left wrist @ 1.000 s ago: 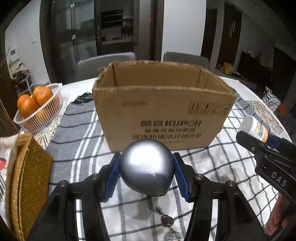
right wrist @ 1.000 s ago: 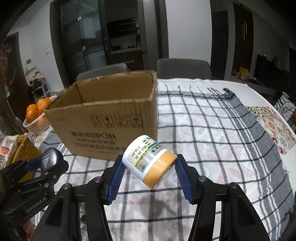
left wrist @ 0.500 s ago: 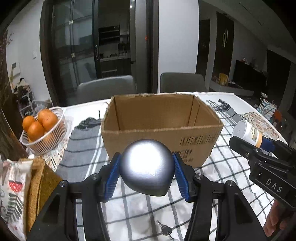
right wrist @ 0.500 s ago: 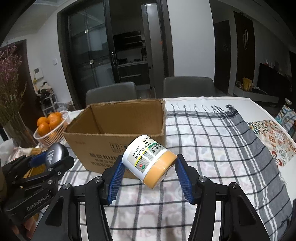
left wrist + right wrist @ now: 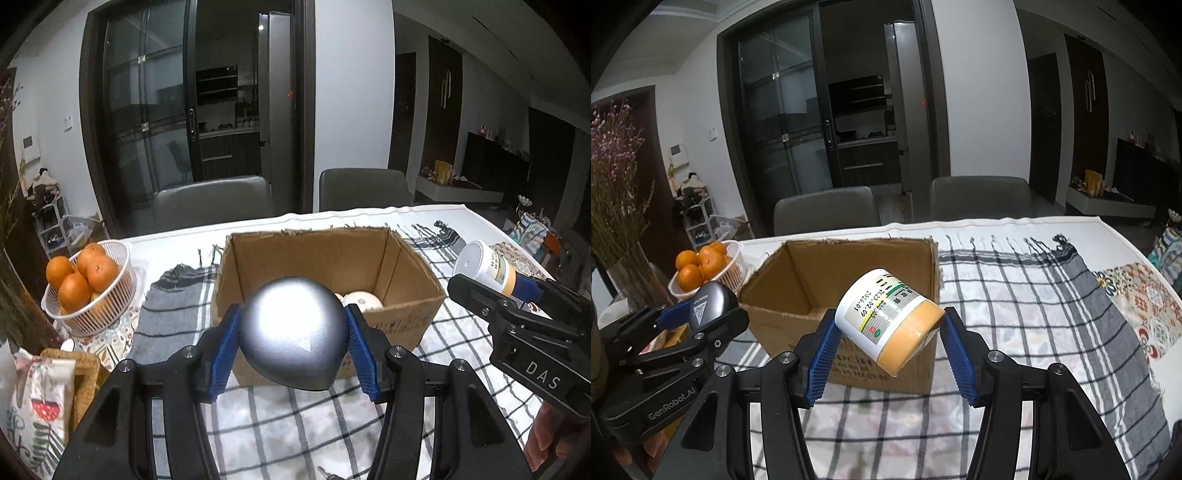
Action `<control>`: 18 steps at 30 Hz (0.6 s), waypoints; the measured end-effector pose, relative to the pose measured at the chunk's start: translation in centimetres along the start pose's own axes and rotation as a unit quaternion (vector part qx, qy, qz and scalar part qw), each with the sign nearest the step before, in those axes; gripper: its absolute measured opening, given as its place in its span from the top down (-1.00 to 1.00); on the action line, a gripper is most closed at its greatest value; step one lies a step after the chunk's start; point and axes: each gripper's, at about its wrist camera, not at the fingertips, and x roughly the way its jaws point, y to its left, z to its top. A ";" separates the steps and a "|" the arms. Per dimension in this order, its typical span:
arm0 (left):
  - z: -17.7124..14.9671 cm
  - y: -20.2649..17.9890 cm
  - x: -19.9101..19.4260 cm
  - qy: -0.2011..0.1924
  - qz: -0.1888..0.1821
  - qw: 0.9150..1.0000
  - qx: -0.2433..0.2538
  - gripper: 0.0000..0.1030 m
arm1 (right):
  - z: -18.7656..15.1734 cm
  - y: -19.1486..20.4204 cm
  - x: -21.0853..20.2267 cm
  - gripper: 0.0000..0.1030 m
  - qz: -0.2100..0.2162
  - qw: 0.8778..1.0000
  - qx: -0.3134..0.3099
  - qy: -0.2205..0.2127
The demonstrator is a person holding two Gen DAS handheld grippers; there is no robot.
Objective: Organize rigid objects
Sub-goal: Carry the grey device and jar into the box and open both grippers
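My left gripper (image 5: 293, 345) is shut on a grey computer mouse (image 5: 293, 332) and holds it in the air just in front of the open cardboard box (image 5: 410, 310). My right gripper (image 5: 888, 336) is shut on a white jar with an orange lid (image 5: 888, 326), tilted, also held above the table in front of the box (image 5: 798, 280). White rounded objects (image 5: 364, 301) lie inside the box. Each gripper shows in the other's view: the right one with the jar (image 5: 487, 267), the left one with the mouse (image 5: 709, 304).
A white basket of oranges (image 5: 85, 286) stands left of the box. A woven basket (image 5: 86, 384) and a printed cloth (image 5: 33, 402) are at the near left. Keys (image 5: 328, 472) lie on the checked tablecloth (image 5: 1034, 314). Two chairs (image 5: 827, 214) stand behind the table. Dried flowers (image 5: 617, 192) stand at the left.
Both grippers have risen with their loads, so the box now sits lower in view and its inside shows. The grips have not changed.
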 end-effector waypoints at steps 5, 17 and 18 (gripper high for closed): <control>1.3 0.3 0.3 -0.008 0.000 1.000 0.002 -0.06 | 1.2 0.2 0.5 -0.09 0.006 1.000 -0.007 -0.003; 3.5 1.0 3.0 0.002 0.008 1.000 0.011 -0.06 | 3.7 0.4 3.9 -0.09 0.018 0.999 -0.017 0.023; 3.6 1.1 3.5 0.007 0.007 1.000 0.012 -0.06 | 3.8 0.3 4.3 -0.09 0.019 0.999 -0.016 0.026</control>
